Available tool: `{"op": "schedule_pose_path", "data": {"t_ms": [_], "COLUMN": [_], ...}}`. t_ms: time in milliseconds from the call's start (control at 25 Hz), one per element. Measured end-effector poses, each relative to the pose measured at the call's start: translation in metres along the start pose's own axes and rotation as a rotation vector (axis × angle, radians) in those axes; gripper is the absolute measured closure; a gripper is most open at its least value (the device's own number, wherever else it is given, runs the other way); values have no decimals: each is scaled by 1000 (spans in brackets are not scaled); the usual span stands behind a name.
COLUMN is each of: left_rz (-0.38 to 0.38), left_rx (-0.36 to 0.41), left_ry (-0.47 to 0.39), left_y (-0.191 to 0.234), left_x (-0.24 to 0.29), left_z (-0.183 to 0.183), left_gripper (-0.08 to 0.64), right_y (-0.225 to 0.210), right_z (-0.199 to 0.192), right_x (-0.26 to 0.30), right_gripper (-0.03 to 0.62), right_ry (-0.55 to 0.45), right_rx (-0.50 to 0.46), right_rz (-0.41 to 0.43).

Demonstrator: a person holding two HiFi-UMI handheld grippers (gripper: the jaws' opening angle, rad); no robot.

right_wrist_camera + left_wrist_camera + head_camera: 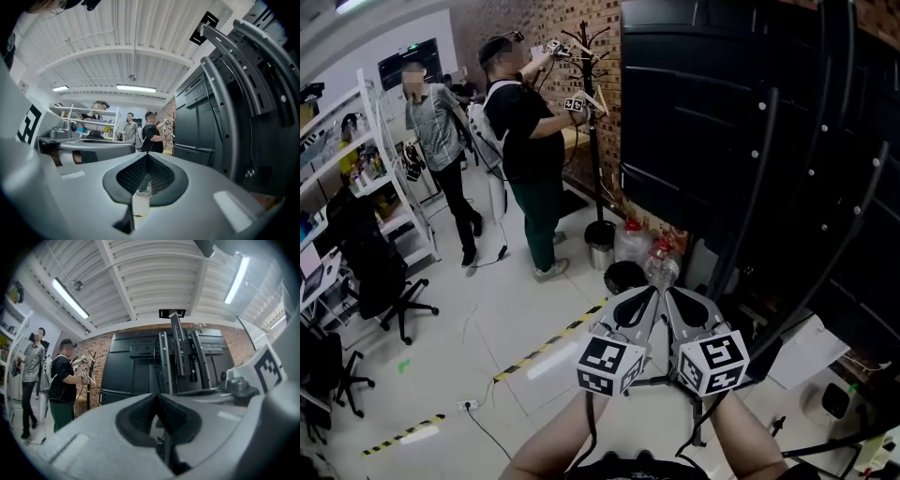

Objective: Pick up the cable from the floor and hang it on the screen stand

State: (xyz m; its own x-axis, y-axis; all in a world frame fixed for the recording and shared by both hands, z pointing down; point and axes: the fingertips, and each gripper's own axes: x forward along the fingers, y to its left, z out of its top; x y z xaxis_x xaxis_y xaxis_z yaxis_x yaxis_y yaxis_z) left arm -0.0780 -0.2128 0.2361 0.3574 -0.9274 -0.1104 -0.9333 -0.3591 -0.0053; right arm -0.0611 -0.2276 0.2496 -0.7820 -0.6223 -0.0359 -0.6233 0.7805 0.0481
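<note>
The big black screen stand fills the right of the head view, with curved black rails on its back. It also shows in the left gripper view and the right gripper view. My left gripper and right gripper are side by side low in the middle, tips close together and pointing at the stand's foot. Both are shut, with nothing between the pads. A thin dark cable lies on the floor at lower left, beside a small white socket, away from both grippers.
Two people stand at a black coat rack at the back. A metal bin, bottles and a dark round thing sit by the stand's foot. Office chairs and shelves line the left. Yellow-black tape crosses the floor.
</note>
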Motion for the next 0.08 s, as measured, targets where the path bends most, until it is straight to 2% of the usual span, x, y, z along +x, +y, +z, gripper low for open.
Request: {"op": "schedule_pose_path", "data": {"t_ms": [80], "left_rz": [5], "left_rx": [6], "left_ry": [8], "left_y": [3], "left_x": [-2], "left_z": [-3], "left_gripper": [560], "right_y": [3], "right_z": [-2], "right_x": [2], "right_gripper": [586], "right_ry": [-2], "right_rx": [10], "right_rz": [7]}}
